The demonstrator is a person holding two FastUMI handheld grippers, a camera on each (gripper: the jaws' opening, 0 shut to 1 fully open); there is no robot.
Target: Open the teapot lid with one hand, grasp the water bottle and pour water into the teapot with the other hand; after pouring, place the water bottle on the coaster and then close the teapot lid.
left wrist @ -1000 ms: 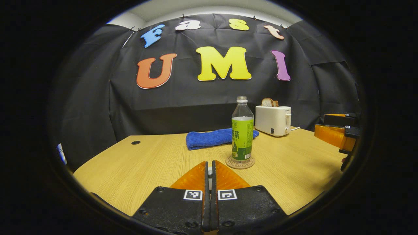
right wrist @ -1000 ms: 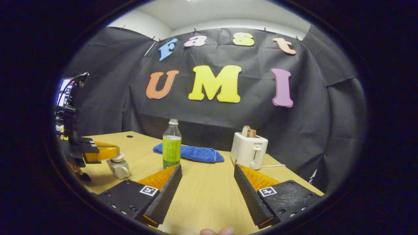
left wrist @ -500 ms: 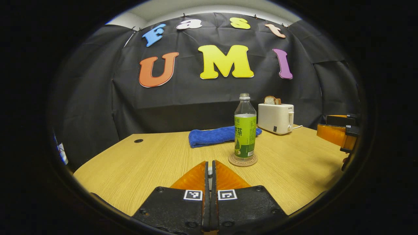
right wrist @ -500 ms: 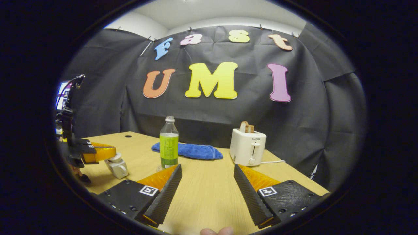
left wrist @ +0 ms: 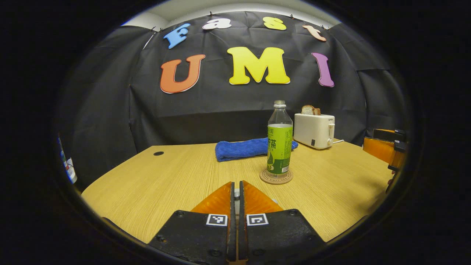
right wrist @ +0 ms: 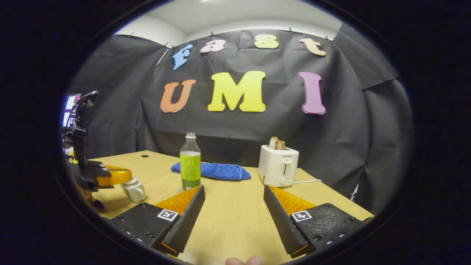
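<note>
The counter (left wrist: 176, 184) is the biggest thing before me, pale wood running back to the black cloth wall. At its far side lies a folded blue towel (left wrist: 243, 149), and to the right of that stands a white toaster (left wrist: 314, 130) with bread in its slots. The water bottle (left wrist: 279, 141), green-labelled and uncapped, stands upright on the round coaster (left wrist: 276, 177), just in front of the towel's right end. In the right gripper view the teapot (right wrist: 133, 189), small and white, sits near the left edge of the counter, and my left tool (right wrist: 110, 176) is at its lid (right wrist: 129, 181); its fingers are pressed together, with something pale showing between them, though I cannot tell whether that is the lid's knob. My right tool (right wrist: 232, 206) hangs over the near counter with its fingers spread wide and nothing between them.
</note>
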